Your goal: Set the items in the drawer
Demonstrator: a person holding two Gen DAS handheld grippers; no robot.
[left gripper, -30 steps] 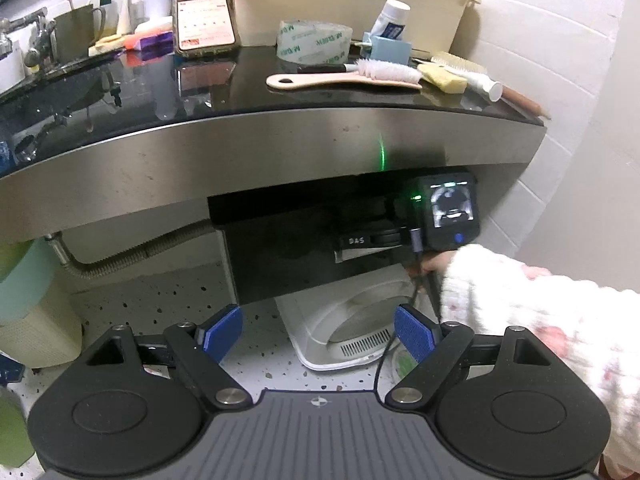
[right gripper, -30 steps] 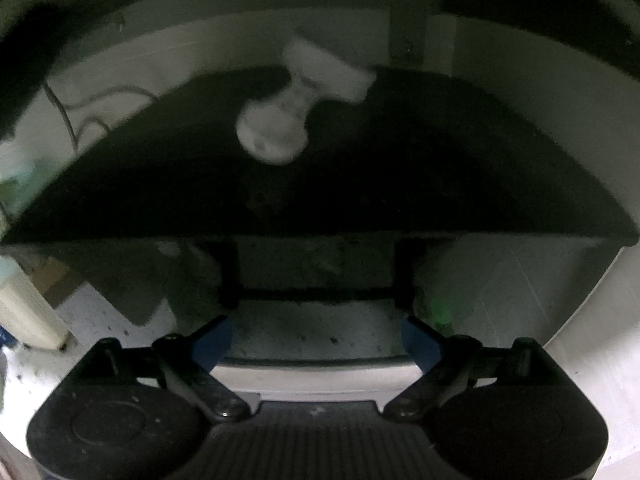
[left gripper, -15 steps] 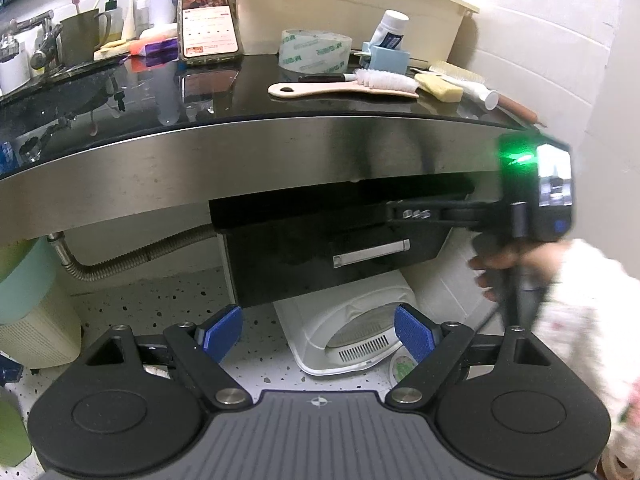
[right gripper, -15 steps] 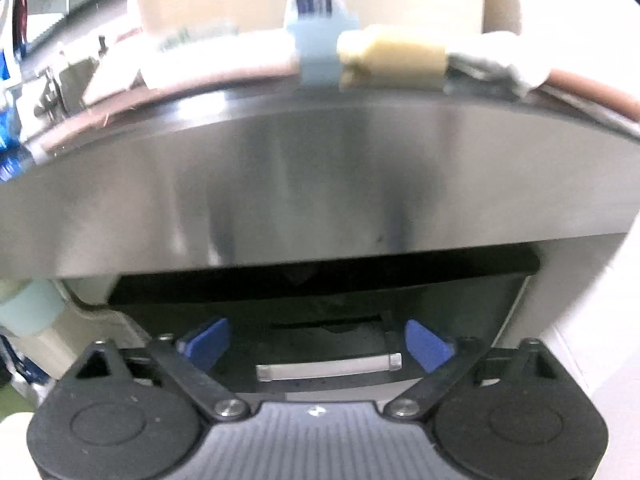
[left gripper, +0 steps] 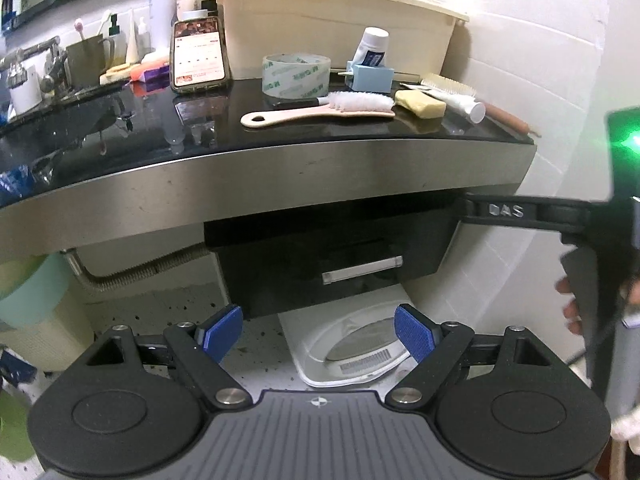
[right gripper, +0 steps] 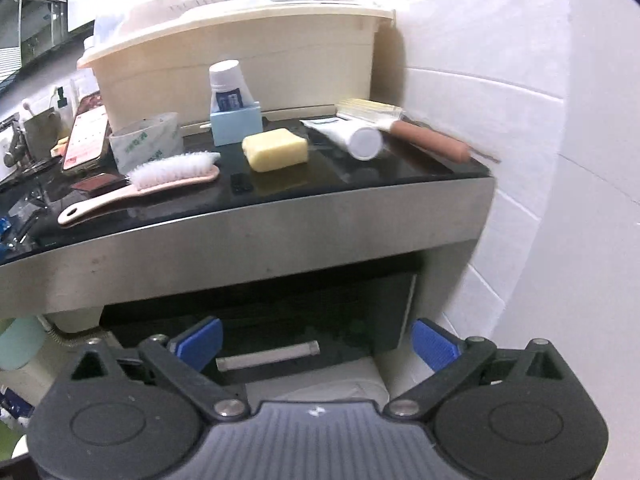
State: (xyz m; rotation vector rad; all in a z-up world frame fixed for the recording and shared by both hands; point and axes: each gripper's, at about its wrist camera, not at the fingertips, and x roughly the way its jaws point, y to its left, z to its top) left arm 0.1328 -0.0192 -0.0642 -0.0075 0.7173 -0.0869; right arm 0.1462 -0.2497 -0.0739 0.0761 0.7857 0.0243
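Both your left gripper (left gripper: 318, 330) and right gripper (right gripper: 316, 344) hang with fingers spread, holding nothing. The black drawer (left gripper: 332, 264) sits beyond them beneath the worktop (left gripper: 280, 184), well apart. Farther up, the soap bar (right gripper: 275, 149) and pink brush (right gripper: 140, 192) lie on top.

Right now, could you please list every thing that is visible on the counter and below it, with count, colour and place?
drawer: 1, black with a pale handle, under the counter
brush: 1, pink handle with white bristles, counter front
soap bar: 1, yellow, right of the brush
tape roll: 1, clear, behind the brush
holder: 1, light blue, with a white tube standing in it
lying tube: 1, white, counter right
wooden-handled brush: 1, brown handle, near the wall
phone: 1, screen lit, leaning against the basin
basin: 1, cream, counter back
scale: 1, white, on the floor
left gripper: 1, blue pads, open, empty
right gripper: 1, blue pads, open, empty
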